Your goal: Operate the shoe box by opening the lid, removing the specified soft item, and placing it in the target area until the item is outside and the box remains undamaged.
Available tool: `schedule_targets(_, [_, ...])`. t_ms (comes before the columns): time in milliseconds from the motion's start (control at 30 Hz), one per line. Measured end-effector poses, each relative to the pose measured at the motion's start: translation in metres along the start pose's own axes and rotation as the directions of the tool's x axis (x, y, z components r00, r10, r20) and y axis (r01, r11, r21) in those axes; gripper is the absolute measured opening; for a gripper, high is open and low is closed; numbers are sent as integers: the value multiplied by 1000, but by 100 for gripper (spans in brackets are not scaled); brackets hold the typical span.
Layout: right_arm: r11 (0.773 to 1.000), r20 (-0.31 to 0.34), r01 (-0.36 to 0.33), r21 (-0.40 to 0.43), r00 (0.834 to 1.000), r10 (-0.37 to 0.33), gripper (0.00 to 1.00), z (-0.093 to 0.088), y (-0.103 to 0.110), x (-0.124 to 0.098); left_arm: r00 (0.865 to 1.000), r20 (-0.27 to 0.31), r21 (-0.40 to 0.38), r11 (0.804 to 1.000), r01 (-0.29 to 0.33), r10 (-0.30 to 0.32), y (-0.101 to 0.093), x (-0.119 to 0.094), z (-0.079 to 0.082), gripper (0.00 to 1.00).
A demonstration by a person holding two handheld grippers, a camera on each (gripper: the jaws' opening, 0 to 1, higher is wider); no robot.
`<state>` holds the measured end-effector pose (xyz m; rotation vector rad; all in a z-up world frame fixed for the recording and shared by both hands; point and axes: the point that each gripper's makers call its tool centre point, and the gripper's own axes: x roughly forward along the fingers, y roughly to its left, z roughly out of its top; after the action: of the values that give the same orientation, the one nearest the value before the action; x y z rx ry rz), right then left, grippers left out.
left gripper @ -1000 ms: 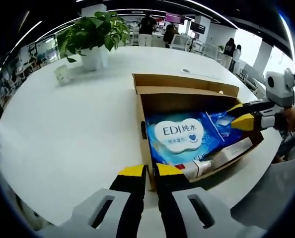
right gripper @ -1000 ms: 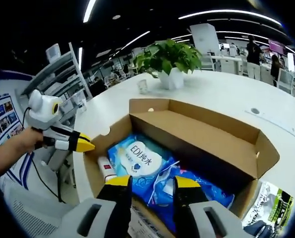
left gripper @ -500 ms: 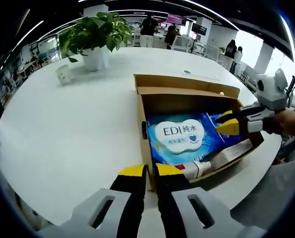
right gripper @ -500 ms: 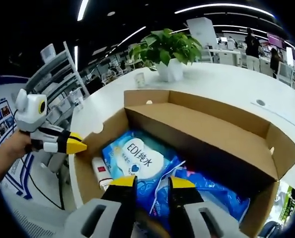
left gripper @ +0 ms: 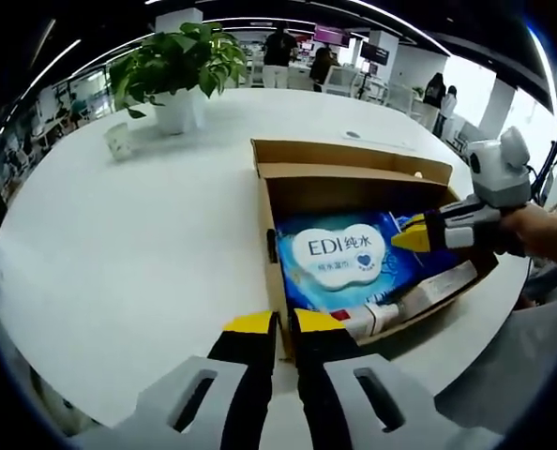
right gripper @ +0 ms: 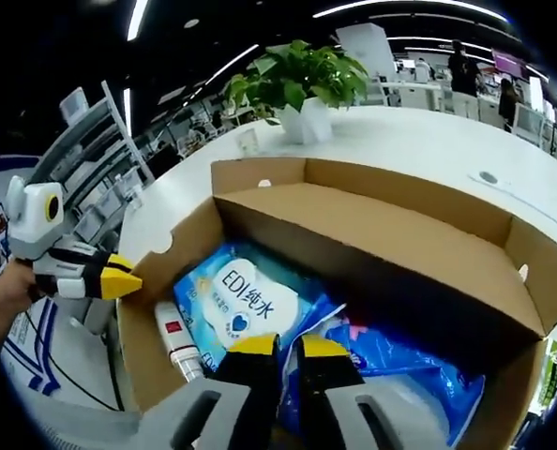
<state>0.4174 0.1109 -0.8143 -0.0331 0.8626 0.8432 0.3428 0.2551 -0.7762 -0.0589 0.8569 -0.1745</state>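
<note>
The round white surface (left gripper: 119, 244) carries an open brown cardboard shoe box (right gripper: 372, 225), lid folded back. Inside lies the soft blue wet-wipe pack (left gripper: 344, 258), labelled "EDI 纯水", beside a white tube (right gripper: 175, 337). The right claw (right gripper: 278, 345) is clenched on the pack's plastic; lifting straight up should spare the walls. The left claw (left gripper: 274, 323) hovers clenched, holding nothing, at the box's near wall.
</note>
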Motion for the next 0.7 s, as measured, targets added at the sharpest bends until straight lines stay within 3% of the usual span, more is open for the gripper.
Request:
schedule_targets(233, [1000, 17, -10, 9, 1000, 10, 0, 2, 3, -7, 1000, -4, 7, 1000, -2, 2, 0, 0, 0, 5])
schedule_targets(400, [998, 33, -31, 62, 999, 29, 0, 8, 4, -13, 1000, -3, 0, 1000, -3, 3, 0, 0, 1, 5])
schedule_targets(700, [998, 67, -47, 51, 997, 43, 0, 17, 5, -23, 1000, -6, -3, 1000, -6, 6, 0, 0, 1, 5])
